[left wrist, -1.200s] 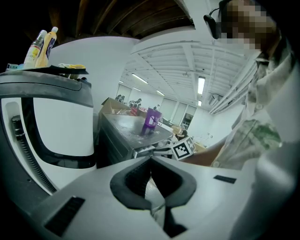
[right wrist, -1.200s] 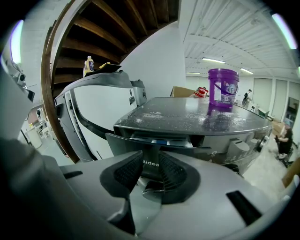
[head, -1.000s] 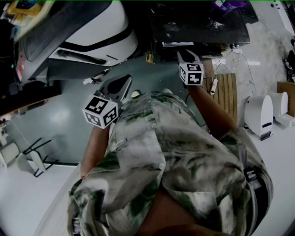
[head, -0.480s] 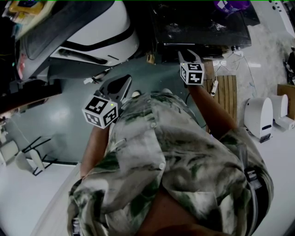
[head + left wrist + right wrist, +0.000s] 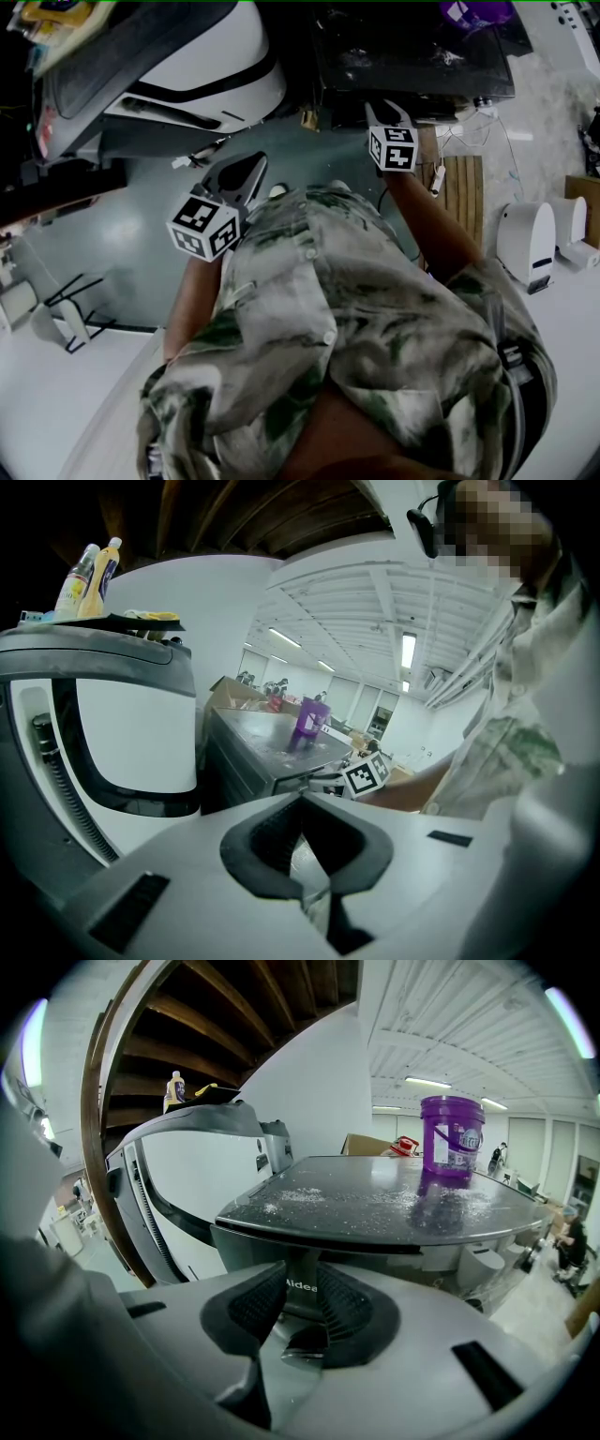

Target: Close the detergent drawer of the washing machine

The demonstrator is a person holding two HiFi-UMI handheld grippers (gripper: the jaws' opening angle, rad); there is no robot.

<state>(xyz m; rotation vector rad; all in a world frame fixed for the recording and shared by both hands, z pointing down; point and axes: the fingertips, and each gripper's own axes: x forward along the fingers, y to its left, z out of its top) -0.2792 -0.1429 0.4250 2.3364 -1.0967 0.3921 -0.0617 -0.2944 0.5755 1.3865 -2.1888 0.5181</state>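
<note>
A dark washing machine (image 5: 412,56) stands at the top of the head view, its speckled lid (image 5: 375,1204) filling the right gripper view. My right gripper (image 5: 385,109) (image 5: 300,1290) is at its front panel. Its jaws are closing, and the pads sit against both sides of the narrow detergent drawer front (image 5: 300,1277), which carries a brand label. My left gripper (image 5: 262,159) (image 5: 302,800) hangs in the air over the grey floor, left of the machine. It is shut and holds nothing. The rest of the drawer is hidden.
A purple bucket (image 5: 452,1138) (image 5: 469,11) stands on the dark machine's lid. A white machine (image 5: 187,75) with bottles (image 5: 175,1087) on top is at the left. A wooden slat board (image 5: 459,187), cables and white devices (image 5: 527,234) lie at the right.
My right gripper has crept slightly towards the dark machine's front, and the white strip seen above it earlier no longer shows. The left gripper has stayed still.
</note>
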